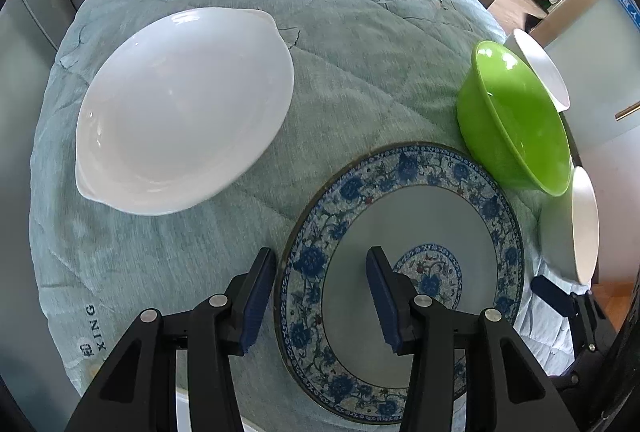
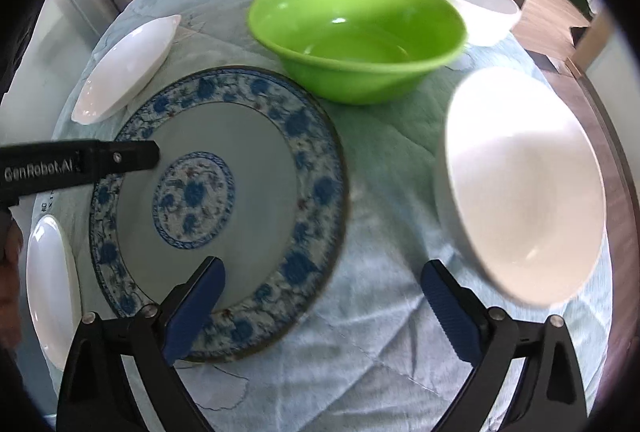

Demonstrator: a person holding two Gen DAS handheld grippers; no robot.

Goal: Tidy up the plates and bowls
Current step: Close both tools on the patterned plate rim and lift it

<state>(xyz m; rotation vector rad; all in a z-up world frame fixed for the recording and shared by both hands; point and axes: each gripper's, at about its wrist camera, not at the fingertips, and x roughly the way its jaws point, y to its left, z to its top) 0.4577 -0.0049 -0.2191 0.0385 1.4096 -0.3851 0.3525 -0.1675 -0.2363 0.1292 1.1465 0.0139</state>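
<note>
Left wrist view shows our left gripper (image 1: 320,296) straddling the near rim of the blue-patterned plate (image 1: 420,216) on the quilted counter (image 1: 328,71), jaws not clamped, so we judge clamping and lifting comes next, while our right gripper (image 2: 324,308) hangs released.

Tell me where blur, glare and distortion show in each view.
Left wrist: sharp throughout; fisheye bulges the table into a dome; window glare on the green bowl and white dish.
Right wrist: motion blur smears the near white bowl and plate; highlights on the green bowl; dark vignette at the corners.
</note>
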